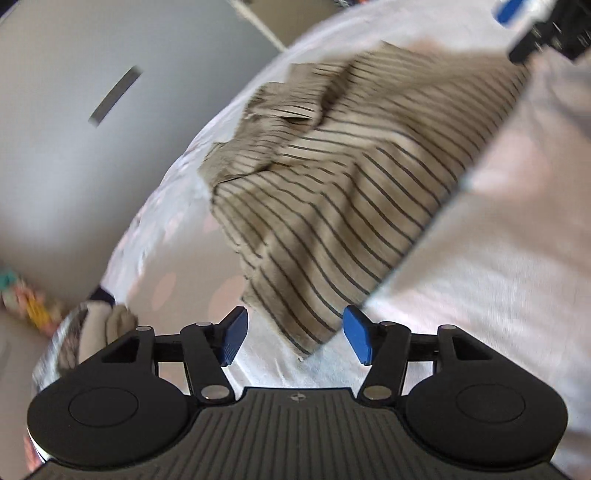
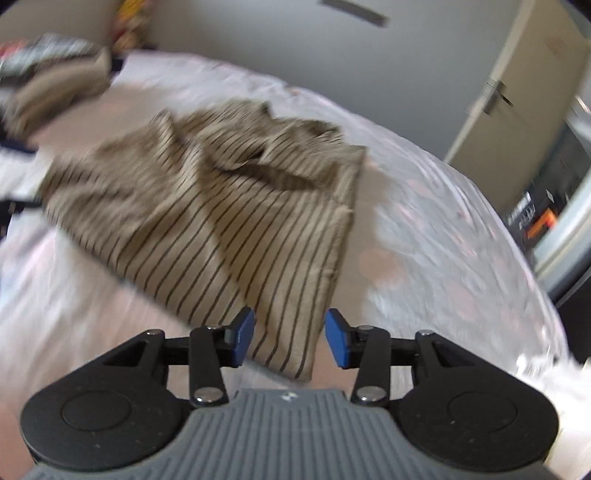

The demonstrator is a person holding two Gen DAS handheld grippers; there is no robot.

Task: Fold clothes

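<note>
A beige garment with thin dark stripes (image 1: 332,192) (image 2: 207,206) lies rumpled on a white bedsheet with pale pink dots (image 1: 480,280) (image 2: 443,236). My left gripper (image 1: 295,338) stands open just above the sheet. One corner of the garment reaches into the gap between its blue pads (image 1: 234,336), and they do not press on it. My right gripper (image 2: 290,341) is open too, with another corner of the garment lying loose between its pads (image 2: 338,343). The right gripper (image 1: 535,33) also shows, blurred, at the top right of the left wrist view.
A blurred pile of other clothes (image 2: 48,74) (image 1: 92,332) sits at the bed's far side. A grey wall (image 1: 74,129) (image 2: 369,55) runs behind the bed. A pale door (image 2: 517,92) and dark furniture (image 2: 554,206) stand off the bed's right edge.
</note>
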